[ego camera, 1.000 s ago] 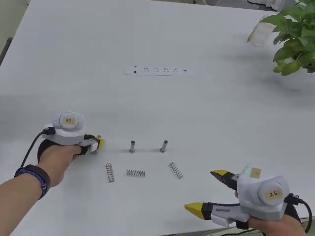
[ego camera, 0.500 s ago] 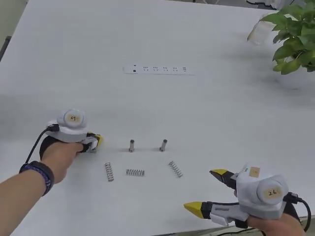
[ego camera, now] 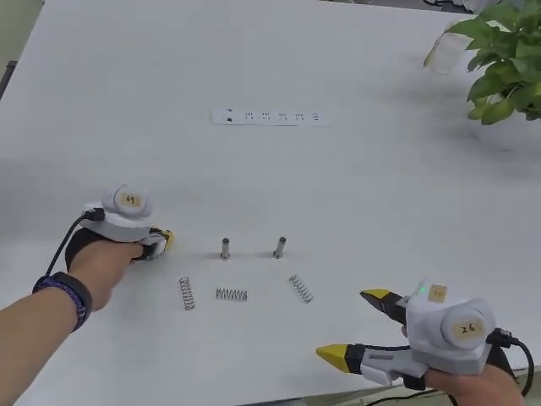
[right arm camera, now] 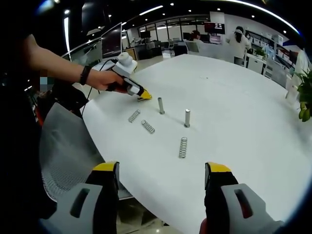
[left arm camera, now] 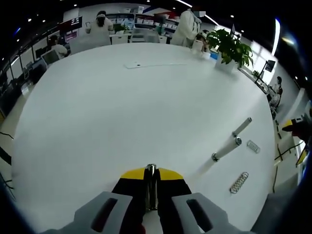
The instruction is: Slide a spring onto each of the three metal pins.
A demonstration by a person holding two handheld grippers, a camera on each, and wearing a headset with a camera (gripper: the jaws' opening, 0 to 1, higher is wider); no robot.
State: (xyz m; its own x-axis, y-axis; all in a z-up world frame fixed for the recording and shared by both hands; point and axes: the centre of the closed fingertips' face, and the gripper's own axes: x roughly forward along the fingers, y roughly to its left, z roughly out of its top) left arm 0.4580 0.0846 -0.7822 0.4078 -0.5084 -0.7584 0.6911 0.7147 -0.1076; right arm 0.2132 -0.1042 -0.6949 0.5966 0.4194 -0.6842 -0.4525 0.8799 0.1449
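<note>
Two metal pins (ego camera: pixel 225 248) (ego camera: pixel 280 247) stand upright on the white table (ego camera: pixel 279 178). Three springs (ego camera: pixel 186 293) (ego camera: pixel 231 294) (ego camera: pixel 300 288) lie flat in a row just in front of them. My left gripper (ego camera: pixel 162 242) rests low on the table left of the pins, shut on a third metal pin (left arm camera: pixel 151 186) clamped between its yellow-tipped jaws. My right gripper (ego camera: pixel 355 327) hovers at the table's near right edge, open and holding nothing. In the right gripper view, the gripper (right arm camera: pixel 161 168) faces the pins (right arm camera: pixel 161 105) (right arm camera: pixel 187 117) and the springs (right arm camera: pixel 183 147).
A white power strip (ego camera: pixel 270 117) lies across the table's middle, beyond the pins. A potted plant (ego camera: pixel 504 59) stands at the far right corner. The table's near edge runs just under my right gripper. People and desks stand in the room behind.
My left hand has rolled slightly while staying in place with its pin. The pins, the springs and the right gripper have not moved; the head camera has shifted a little.
</note>
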